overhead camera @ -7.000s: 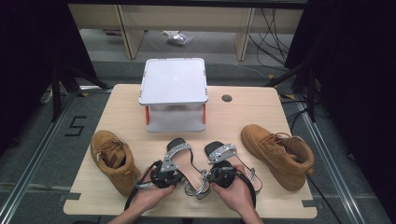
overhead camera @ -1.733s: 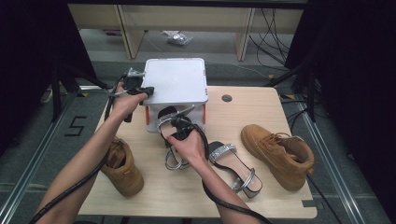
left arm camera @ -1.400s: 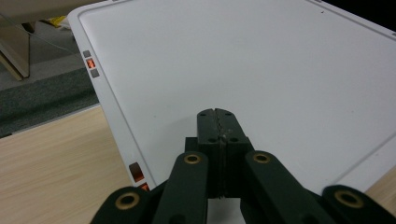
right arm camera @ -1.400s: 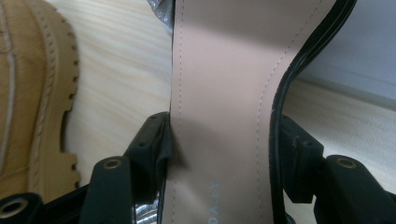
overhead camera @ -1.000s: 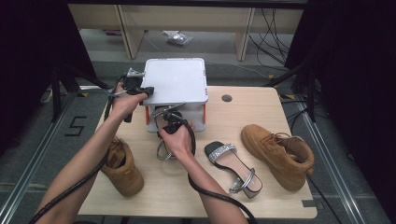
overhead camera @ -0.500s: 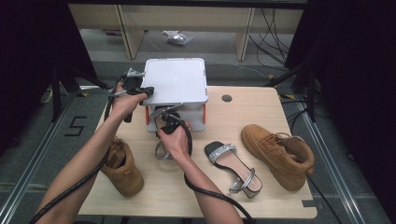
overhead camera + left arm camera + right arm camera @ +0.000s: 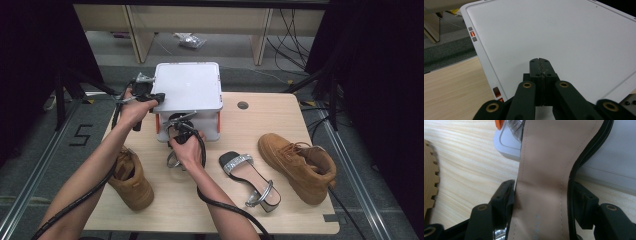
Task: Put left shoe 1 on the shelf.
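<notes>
Beside the white plastic storage box with orange clips (image 7: 188, 100), which stands at the far middle of the light wooden table (image 7: 280, 210), we work with both hands. Our left gripper (image 7: 539, 65) rests on the white lid of this box, near its left edge, and its jaws are fully closed against each other with nothing between them; it seems only to hold the lid or to steady the box. Our right gripper (image 7: 181, 131) is just in front of the box and carries the first black strappy sandal with a beige insole (image 7: 544, 177). The jaws stand wide on both sides of the sole, and they have just been opening a little further. The left pad still seems to touch the edge of the sole, but we cannot tell if the grip is still firm. The toe of this sandal already reaches into the front opening of the box.

We judge that the work is near its first quarter. One sandal is almost stored, but not yet released fully inside. The second black sandal with a glittering silver strap (image 7: 248, 177) lies on the table, to the right front of the box. The two tan suede lace-up boots (image 7: 131, 179) (image 7: 296, 165) lie further left and right of the box, both untouched.
</notes>
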Demonstrator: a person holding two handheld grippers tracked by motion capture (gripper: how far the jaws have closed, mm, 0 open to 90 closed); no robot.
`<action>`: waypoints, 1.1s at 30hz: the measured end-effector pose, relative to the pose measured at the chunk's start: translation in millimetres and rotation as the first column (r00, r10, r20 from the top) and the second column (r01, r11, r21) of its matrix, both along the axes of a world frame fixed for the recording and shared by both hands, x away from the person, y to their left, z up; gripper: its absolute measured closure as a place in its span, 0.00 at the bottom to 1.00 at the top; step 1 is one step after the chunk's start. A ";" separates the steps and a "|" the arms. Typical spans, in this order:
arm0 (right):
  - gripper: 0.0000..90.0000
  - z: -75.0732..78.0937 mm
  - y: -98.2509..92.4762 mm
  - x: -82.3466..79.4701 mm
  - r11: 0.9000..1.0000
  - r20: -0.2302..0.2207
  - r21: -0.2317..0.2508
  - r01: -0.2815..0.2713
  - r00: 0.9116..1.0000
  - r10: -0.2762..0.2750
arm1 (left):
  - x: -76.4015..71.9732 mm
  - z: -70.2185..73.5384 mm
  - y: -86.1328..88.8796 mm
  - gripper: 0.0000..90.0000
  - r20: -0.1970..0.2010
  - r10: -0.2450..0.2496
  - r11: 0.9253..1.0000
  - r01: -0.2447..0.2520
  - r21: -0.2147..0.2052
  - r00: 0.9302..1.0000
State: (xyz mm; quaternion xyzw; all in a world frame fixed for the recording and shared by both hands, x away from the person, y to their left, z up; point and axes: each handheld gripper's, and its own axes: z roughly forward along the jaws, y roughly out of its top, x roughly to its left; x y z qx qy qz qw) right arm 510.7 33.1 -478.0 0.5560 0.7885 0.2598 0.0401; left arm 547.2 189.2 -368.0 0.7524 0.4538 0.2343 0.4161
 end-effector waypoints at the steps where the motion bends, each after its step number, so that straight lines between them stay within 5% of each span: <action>1: 0.44 0.2 -0.7 0.0 1.000 0.015 -0.012 -0.009 1.000 0.010 | 0.0 0.1 -0.1 0.99 0.000 0.000 1.000 0.000 0.001 1.000; 4: 0.37 3.5 -6.5 -0.4 0.999 0.074 -0.042 -0.008 0.997 0.011 | -0.1 0.2 -0.5 0.99 0.002 0.001 1.000 -0.001 0.006 1.000; 7: 0.35 11.5 -7.8 -4.1 1.000 0.052 0.015 0.026 0.998 -0.026 | -0.1 0.5 -0.6 0.99 -0.002 0.002 1.000 -0.002 0.008 1.000; 14: 0.36 30.3 -22.4 -25.3 0.998 0.080 0.055 -0.028 0.996 0.024 | -0.1 0.0 0.0 0.99 0.003 0.003 1.000 -0.003 -0.001 1.000; 18: 0.40 40.8 -39.1 -40.7 0.996 0.137 0.060 -0.064 0.989 0.056 | -0.2 0.5 -0.1 0.99 -0.001 0.002 1.000 -0.002 0.009 1.000; 26: 0.61 62.7 -65.6 -67.5 0.990 0.190 0.081 -0.118 0.977 0.100 | -0.3 1.0 -1.5 0.99 -0.001 0.006 1.000 -0.006 0.014 1.000; 33: 0.86 58.3 -78.1 -82.1 0.990 0.147 0.066 -0.124 0.983 0.113 | -0.2 1.2 -1.4 0.99 -0.003 0.004 1.000 -0.004 0.017 1.000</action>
